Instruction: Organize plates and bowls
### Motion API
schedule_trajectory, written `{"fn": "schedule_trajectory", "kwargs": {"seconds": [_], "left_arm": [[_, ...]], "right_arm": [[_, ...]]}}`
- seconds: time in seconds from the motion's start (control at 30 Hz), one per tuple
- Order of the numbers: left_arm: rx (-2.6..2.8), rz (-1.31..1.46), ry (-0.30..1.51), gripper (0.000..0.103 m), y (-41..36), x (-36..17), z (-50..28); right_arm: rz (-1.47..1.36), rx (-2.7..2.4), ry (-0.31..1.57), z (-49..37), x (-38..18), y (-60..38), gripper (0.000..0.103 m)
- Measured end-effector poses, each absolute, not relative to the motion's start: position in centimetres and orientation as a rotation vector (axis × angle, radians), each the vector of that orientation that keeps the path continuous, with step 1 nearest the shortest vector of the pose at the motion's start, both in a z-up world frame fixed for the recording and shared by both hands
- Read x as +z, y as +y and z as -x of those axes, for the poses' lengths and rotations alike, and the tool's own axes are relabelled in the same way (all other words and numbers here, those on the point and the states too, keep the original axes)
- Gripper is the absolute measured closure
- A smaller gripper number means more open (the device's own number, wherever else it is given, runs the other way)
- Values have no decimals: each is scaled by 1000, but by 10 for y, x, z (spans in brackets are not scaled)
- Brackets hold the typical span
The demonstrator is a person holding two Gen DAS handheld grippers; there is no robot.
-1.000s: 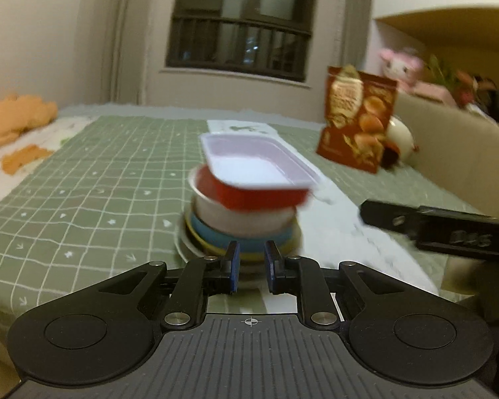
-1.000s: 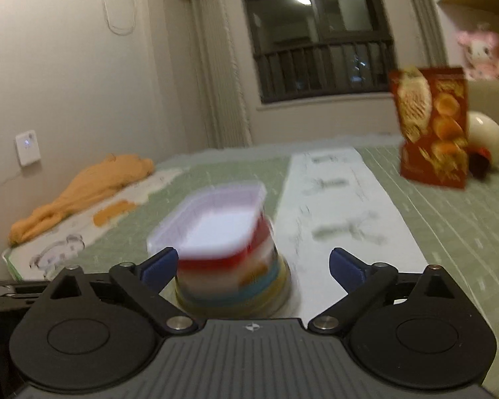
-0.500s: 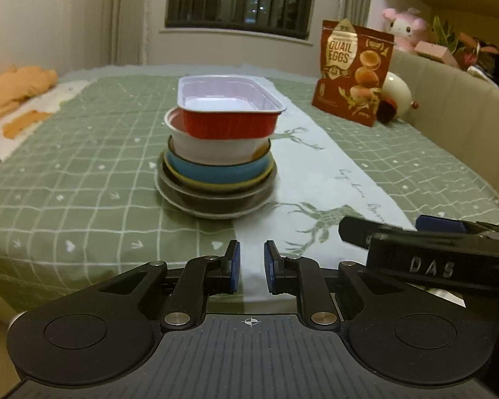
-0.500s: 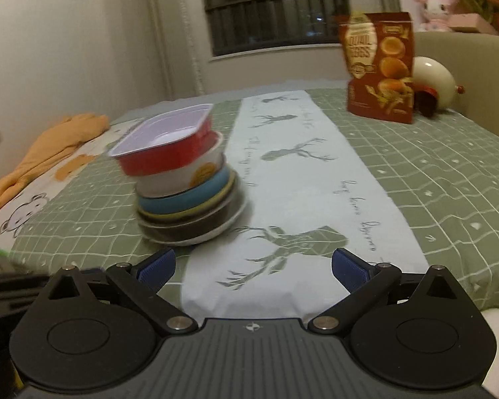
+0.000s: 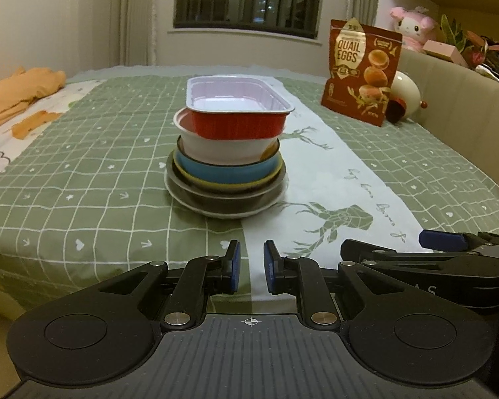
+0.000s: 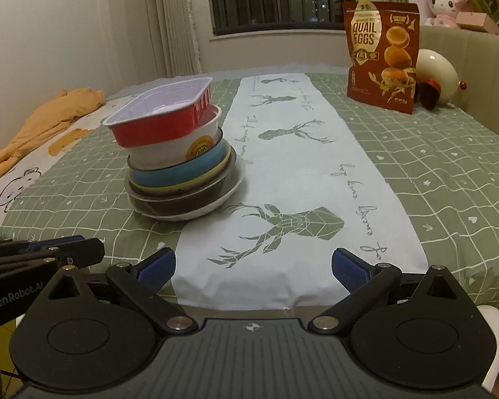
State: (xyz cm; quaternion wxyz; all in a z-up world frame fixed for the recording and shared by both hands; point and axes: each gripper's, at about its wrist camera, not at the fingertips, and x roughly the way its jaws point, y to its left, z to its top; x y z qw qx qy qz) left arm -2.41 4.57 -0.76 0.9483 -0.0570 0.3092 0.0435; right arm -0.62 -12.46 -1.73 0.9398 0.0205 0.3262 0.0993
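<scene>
Red tray (image 5: 238,123) tops the bowl stack (image 5: 225,179); both claws empty.

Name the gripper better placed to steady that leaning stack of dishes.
Left, probably. The left gripper faces the stack head-on, though nearly closed. The right gripper is open wide, but the stack sits off to its left.

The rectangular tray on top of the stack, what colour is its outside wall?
Red; the rectangular tray is pale inside. The left wrist view shows it best.
</scene>
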Motion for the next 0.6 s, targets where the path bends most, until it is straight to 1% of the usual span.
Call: {"fn": "schedule_trajectory", "kwargs": {"seconds": [0.6], "left_arm": [[85,152,640,85,51,-8,24]], "right_arm": [[-28,217,683,4,-18,-119,3]]}}
